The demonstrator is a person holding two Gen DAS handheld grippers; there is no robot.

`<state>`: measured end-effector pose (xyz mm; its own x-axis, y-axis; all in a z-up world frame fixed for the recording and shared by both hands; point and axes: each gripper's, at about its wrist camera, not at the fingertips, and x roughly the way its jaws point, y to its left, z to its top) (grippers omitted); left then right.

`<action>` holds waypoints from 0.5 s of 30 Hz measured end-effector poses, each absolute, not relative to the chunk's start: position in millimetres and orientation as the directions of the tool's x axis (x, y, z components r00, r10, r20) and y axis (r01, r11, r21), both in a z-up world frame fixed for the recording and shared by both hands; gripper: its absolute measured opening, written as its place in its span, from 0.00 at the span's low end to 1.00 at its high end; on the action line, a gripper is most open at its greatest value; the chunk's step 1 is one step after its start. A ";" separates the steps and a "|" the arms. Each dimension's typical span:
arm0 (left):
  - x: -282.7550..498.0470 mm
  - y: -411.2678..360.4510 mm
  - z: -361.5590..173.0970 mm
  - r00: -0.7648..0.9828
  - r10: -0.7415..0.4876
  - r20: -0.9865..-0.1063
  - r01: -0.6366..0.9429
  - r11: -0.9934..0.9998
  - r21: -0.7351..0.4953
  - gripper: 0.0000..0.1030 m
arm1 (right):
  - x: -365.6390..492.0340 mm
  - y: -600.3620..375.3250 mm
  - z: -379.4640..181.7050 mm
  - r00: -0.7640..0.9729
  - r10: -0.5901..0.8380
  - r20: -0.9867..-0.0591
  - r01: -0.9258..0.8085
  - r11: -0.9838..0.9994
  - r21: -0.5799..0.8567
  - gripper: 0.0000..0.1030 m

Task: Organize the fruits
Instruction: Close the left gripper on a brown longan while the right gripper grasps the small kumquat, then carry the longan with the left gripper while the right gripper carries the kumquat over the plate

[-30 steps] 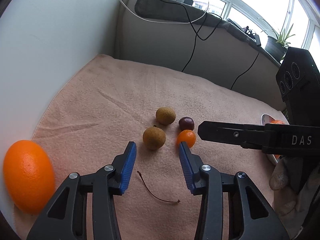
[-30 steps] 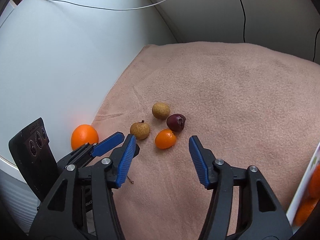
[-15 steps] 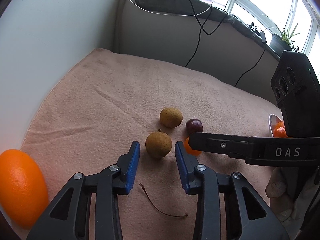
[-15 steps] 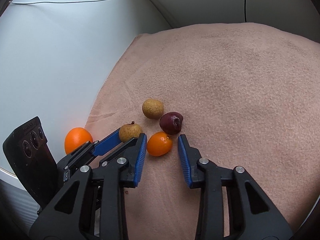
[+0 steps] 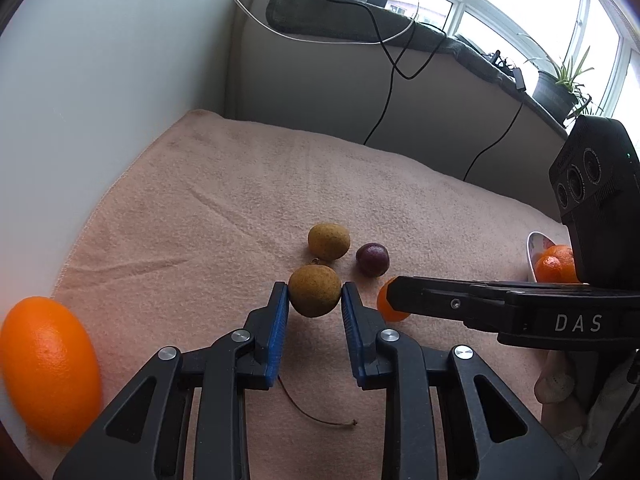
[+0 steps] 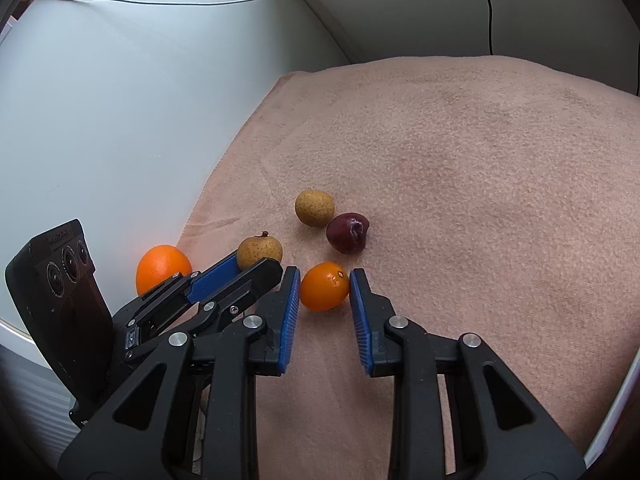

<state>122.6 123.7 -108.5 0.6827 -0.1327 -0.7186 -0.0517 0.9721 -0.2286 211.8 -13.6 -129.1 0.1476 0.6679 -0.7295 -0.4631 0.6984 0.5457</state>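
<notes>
Pink fleecy blanket (image 5: pixel 224 200) under scattered fruit, left gripper (image 5: pixel 314 300) with blue pads just closed, pinching a round speckled brown longan (image 5: pixel 314 290), right gripper (image 6: pixel 325 286) likewise clamping a small glossy orange kumquat (image 6: pixel 324 286), dark purple cherry (image 6: pixel 347 232) just beyond

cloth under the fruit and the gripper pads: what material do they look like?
Cloth: soft pink fleece or terry, matte; the surface is nubby and wrinkles by its edge. Left gripper and right gripper pads: blue, probably rubber or moulded plastic, with fine ridges on the faces. The arms behind them look like matte black plastic.
</notes>
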 end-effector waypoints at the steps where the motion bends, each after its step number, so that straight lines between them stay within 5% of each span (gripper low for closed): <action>1: 120.3 122.0 -106.0 0.687 -0.135 -0.714 -0.047 0.972 -0.229 0.25 | 209.7 -14.5 -127.0 0.153 0.670 -0.727 -0.464 0.698 0.546 0.26; 15: 100.7 72.7 -75.0 0.728 -0.195 -0.658 0.049 0.971 -0.234 0.25 | 178.4 -70.3 -85.0 0.268 0.674 -0.689 -0.472 0.715 0.515 0.26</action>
